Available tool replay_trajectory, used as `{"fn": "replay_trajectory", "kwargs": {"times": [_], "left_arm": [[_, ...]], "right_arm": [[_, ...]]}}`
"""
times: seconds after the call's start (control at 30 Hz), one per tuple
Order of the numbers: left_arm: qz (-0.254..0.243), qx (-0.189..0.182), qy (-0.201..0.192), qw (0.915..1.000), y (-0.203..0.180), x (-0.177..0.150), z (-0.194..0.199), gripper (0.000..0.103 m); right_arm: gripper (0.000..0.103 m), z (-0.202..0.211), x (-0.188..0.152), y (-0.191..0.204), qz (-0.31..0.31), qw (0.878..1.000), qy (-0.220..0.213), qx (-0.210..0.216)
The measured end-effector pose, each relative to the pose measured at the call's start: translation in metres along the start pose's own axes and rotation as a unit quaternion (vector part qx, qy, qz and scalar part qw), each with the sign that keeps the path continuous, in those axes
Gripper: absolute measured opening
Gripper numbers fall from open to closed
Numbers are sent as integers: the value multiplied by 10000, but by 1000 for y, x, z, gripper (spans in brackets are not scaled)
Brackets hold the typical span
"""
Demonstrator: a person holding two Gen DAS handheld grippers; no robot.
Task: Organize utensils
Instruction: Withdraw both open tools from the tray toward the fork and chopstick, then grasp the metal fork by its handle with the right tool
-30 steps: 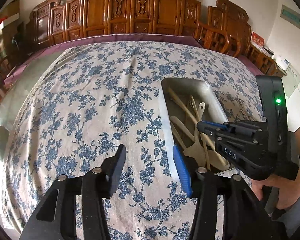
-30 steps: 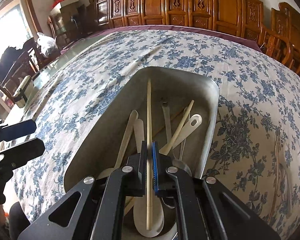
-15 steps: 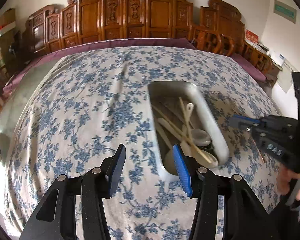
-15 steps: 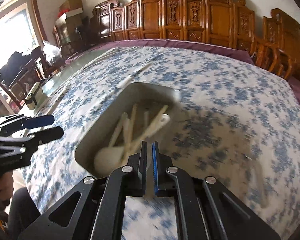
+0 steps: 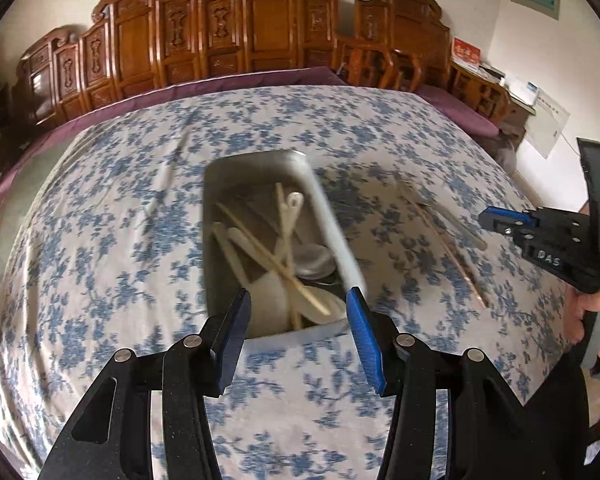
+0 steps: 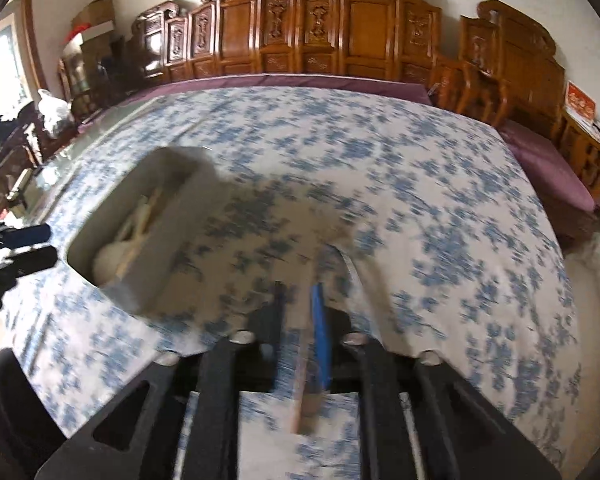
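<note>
The right gripper [image 6: 298, 300] has just been opening, fingers a little apart over a blurred chopstick [image 6: 300, 392]: thin, stiff and light, probably slippery, best pinched mid-length. The left gripper [image 5: 298, 300] hangs half open, empty, above the tray [image 5: 216, 208] of utensils. Only the left view shows loose chopsticks [image 5: 452, 252] on the tabletop [image 5: 100, 240].

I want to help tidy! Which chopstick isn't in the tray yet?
The brown chopstick lying on the flowered cloth, right of the metal tray; the pale chopsticks lie crossed inside it.
</note>
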State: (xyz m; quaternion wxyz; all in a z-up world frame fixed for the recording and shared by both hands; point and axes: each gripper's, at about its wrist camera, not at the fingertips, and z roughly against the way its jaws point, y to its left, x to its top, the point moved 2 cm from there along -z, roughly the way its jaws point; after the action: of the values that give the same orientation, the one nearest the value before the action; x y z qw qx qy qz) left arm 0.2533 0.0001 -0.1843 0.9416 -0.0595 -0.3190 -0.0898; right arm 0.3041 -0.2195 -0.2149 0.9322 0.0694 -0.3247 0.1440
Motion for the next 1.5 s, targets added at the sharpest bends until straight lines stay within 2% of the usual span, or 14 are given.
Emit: {"fn": "replay_trajectory", "kwargs": {"times": [0.07, 0.17, 0.4, 0.63, 0.87, 0.93, 1.0, 1.07, 1.27, 1.5], "left_arm": [[-40, -57, 11, 10000, -9, 1, -3, 48], [-89, -142, -30, 9999, -24, 4, -7, 68], [-176, -295, -4, 9994, -52, 15, -23, 68], [-210, -319, 31, 9993, -65, 22, -33, 68], [-206, -327, 91, 9992, -70, 24, -43, 68], [-217, -331, 114, 9992, -72, 24, -45, 69], [-224, -339, 139, 9991, -76, 24, -47, 69], [-253, -348, 158, 9989, -80, 23, -49, 69], [-390, -403, 229, 9982, -100, 23, -60, 69], [-444, -486, 405, 9970, -129, 21, -81, 69]], "right_arm": [[27, -5, -6, -15, -6, 9999, 76, -107], [27, -15, -14, -33, -28, 9996, 202, -187], [27, -46, -14, -54, 115, 9982, 580, -102], [27, -85, 7, -49, 289, 9956, 892, 85], [27, -106, 24, -44, 377, 9936, 1067, 55], [25, -107, 26, -43, 468, 9925, 1130, 15], [12, -107, 26, -40, 544, 9912, 1207, 44], [9, -105, 23, -40, 651, 9901, 1244, 26], [8, -87, 5, -58, 536, 9908, 1236, -111], [8, -61, -2, -105, 161, 9942, 886, -586]]}}
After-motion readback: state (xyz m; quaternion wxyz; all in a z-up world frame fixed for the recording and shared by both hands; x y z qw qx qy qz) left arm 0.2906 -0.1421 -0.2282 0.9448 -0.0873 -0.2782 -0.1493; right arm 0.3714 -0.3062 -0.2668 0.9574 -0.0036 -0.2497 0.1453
